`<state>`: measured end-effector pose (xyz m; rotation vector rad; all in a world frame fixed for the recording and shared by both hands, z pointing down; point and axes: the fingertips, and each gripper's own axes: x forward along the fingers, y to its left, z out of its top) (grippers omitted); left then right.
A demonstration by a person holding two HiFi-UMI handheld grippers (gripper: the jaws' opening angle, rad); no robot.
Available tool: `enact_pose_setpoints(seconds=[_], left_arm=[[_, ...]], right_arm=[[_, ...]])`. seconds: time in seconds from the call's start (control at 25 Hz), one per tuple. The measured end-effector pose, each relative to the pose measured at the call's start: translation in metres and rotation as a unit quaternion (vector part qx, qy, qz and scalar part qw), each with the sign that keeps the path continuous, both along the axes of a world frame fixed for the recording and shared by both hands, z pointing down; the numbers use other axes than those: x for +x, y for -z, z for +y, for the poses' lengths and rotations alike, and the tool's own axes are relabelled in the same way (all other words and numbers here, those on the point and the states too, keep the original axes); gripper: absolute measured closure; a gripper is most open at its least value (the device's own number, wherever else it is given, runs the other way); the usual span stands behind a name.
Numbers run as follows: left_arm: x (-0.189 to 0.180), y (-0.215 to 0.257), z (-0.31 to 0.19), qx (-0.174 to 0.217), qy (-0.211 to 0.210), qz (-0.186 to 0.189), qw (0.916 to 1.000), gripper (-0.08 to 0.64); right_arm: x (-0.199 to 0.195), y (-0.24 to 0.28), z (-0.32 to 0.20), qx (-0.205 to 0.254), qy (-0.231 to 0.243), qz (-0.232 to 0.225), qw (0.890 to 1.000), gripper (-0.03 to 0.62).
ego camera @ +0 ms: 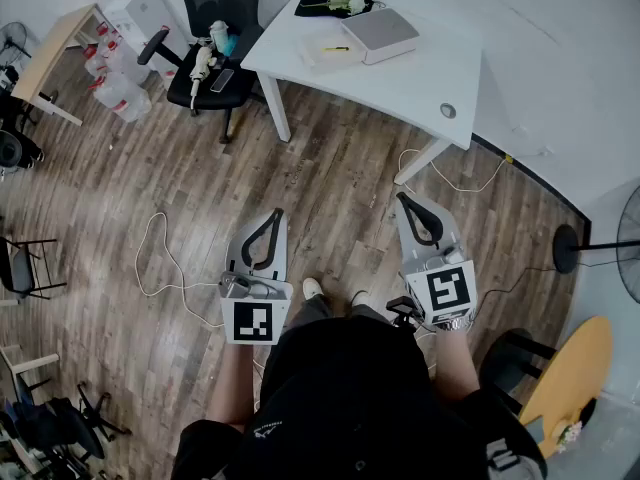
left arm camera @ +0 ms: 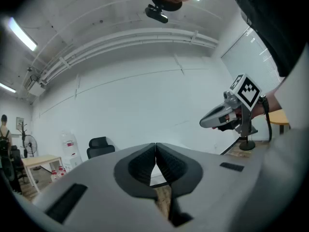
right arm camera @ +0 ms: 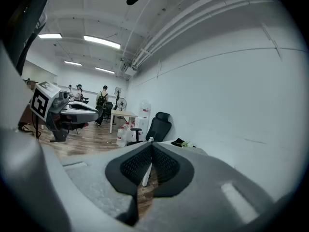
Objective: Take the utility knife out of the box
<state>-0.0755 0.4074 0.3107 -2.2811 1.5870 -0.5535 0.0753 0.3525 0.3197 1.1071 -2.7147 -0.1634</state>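
A flat grey box (ego camera: 378,34) lies closed on the white table (ego camera: 430,78) at the far side of the room. No utility knife shows; a small yellow-green item (ego camera: 337,48) rests on a white pad beside the box, too small to identify. I stand on the wood floor well short of the table. My left gripper (ego camera: 276,213) (left arm camera: 155,146) is held out low with its jaw tips touching and nothing between them. My right gripper (ego camera: 402,199) (right arm camera: 151,146) is shut and empty too, pointing toward the table.
A black office chair (ego camera: 215,48) with small items on its seat stands left of the table. A black cloth with a flower (ego camera: 335,3) lies at the table's far edge. White cables (ego camera: 160,258) trail over the floor. A fan stand (ego camera: 565,248) is at right. People stand far off (right arm camera: 102,103).
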Motion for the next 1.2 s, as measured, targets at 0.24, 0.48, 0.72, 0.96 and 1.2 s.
enact_pose_setpoints(seconds=[0.24,0.48,0.72,0.96,1.2], left_arm=[[0.05,0.014,0.028,0.006,0.077,0.183,0.9802,0.554],[0.091,0.011,0.061,0.011,0.088,0.176,0.9803,0.554],[0.106,0.013,0.084,0.012,0.111,0.176,0.9782,0.554],[0.125,0.021,0.084,0.029,0.111,0.172,0.9784,0.554],[0.128,0.029,0.078,0.037,0.12,0.175,0.9765,0.554]], right_arm=[[0.073,0.012,0.045,-0.006,-0.013,0.005,1.0,0.588],[0.121,-0.01,0.076,-0.032,-0.011,0.009,0.999,0.588],[0.129,0.003,0.091,0.0,0.023,-0.001,1.0,0.588],[0.144,0.012,0.091,0.018,0.034,-0.004,0.999,0.588],[0.162,0.013,0.078,0.003,0.024,0.014,1.0,0.588]])
